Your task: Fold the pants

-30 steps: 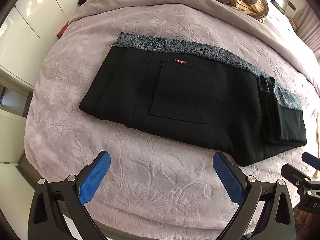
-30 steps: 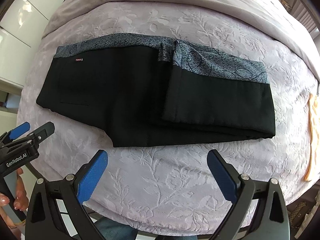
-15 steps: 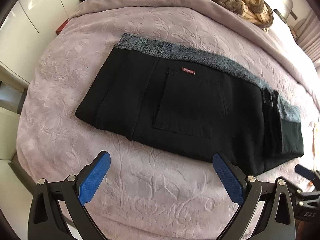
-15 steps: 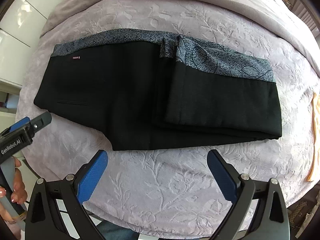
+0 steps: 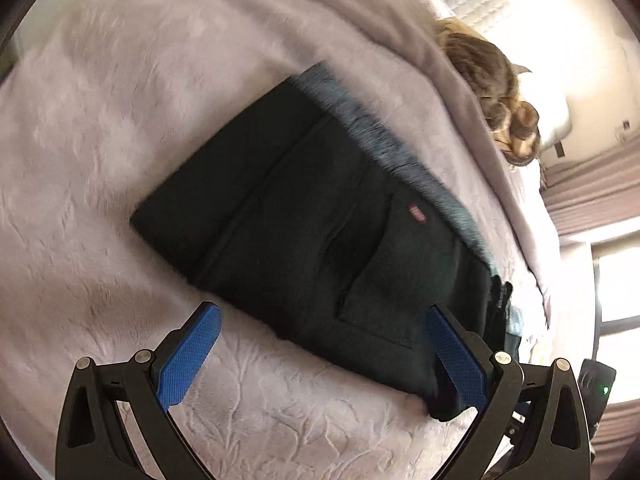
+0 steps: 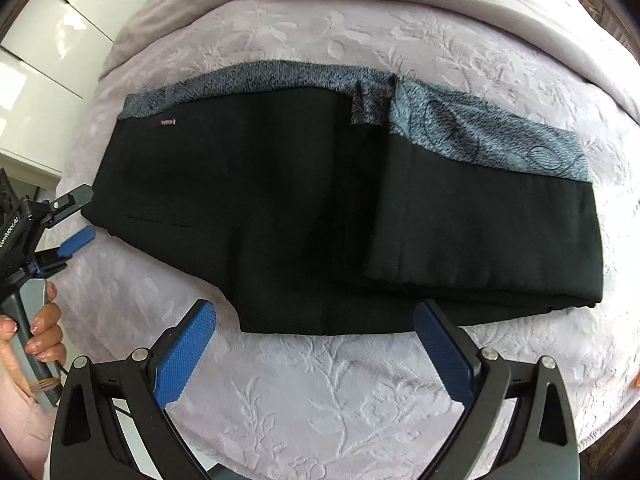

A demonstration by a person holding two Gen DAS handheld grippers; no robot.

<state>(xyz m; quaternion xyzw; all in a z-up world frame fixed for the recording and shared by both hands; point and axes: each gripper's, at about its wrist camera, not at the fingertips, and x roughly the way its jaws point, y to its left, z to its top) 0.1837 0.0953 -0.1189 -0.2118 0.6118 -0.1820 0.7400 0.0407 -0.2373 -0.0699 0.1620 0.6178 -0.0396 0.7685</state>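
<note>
Black pants (image 6: 304, 216) with a grey patterned band (image 6: 480, 136) lie folded on the lilac bedspread (image 6: 320, 380); the leg end is doubled over on the right. In the left wrist view the same pants (image 5: 320, 240) appear tilted and blurred, with a back pocket and a small red label (image 5: 416, 214). My left gripper (image 5: 320, 352) stands open just short of the near edge of the pants, holding nothing. It also shows from the side as the left gripper (image 6: 66, 226) beside the left end of the pants. My right gripper (image 6: 316, 348) is open at the near edge, its jaws apart and bare.
A hand (image 6: 40, 328) grips the left gripper's handle at the lower left. A brown patterned blanket (image 5: 496, 96) lies bunched at the far side of the bed. White cabinet fronts (image 6: 52, 68) stand left of the bed. A window and curtains (image 5: 600, 200) are on the right.
The left gripper has swung and rolled, so the pants now appear tilted and motion-blurred, and it sits closer to them. The right gripper has edged nearer the pants. Both stayed open.
</note>
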